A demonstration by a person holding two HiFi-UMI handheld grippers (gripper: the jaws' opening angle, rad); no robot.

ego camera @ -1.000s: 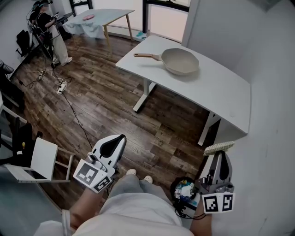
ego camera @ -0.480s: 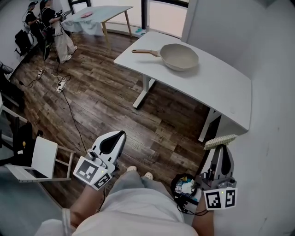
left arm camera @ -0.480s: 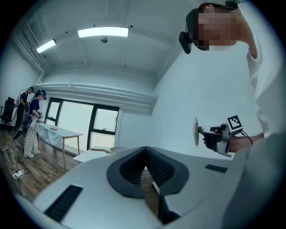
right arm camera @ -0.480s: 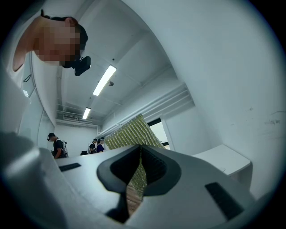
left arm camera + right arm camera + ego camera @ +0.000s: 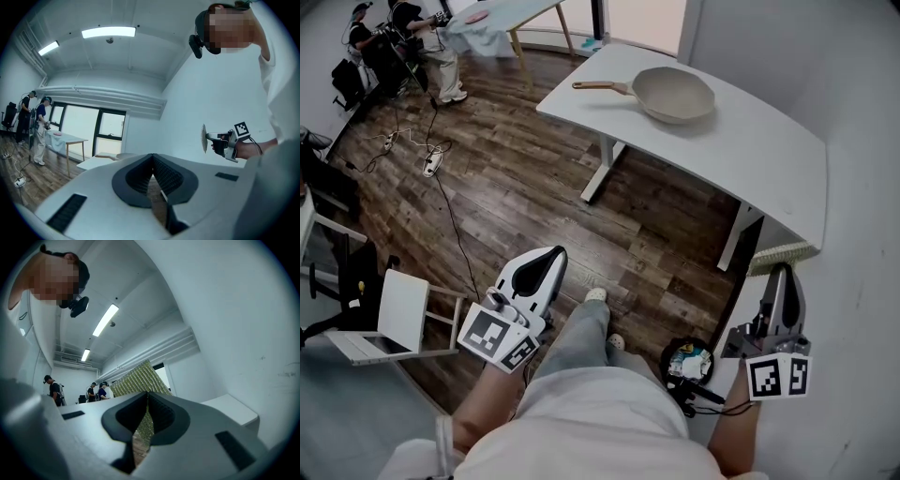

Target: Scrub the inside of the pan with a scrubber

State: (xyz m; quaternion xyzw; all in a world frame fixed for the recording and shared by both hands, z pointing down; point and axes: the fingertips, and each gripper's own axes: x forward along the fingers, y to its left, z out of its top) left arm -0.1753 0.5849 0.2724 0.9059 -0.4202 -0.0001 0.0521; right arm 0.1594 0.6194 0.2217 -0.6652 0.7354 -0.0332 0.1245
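A beige pan (image 5: 674, 95) with a wooden handle (image 5: 600, 86) lies on the white table (image 5: 769, 159) far ahead of me. My right gripper (image 5: 784, 265) is shut on a yellow-green scrubber (image 5: 783, 253), held near the table's near right corner. The same scrubber (image 5: 138, 380) stands up between the jaws in the right gripper view. My left gripper (image 5: 546, 263) hangs over the wood floor, shut with nothing in it. In the left gripper view its jaws (image 5: 152, 161) meet, and the right gripper with the scrubber (image 5: 204, 138) shows at the right.
People stand by a second table (image 5: 492, 13) at the far left. Cables and a power strip (image 5: 432, 163) trail over the wood floor. A white chair (image 5: 394, 314) stands at my left. A white wall (image 5: 853, 112) runs along the right.
I have stepped forward: the table and pan sit closer and further right. The right gripper with the scrubber moved up to the table's near corner. A leg now swings forward.
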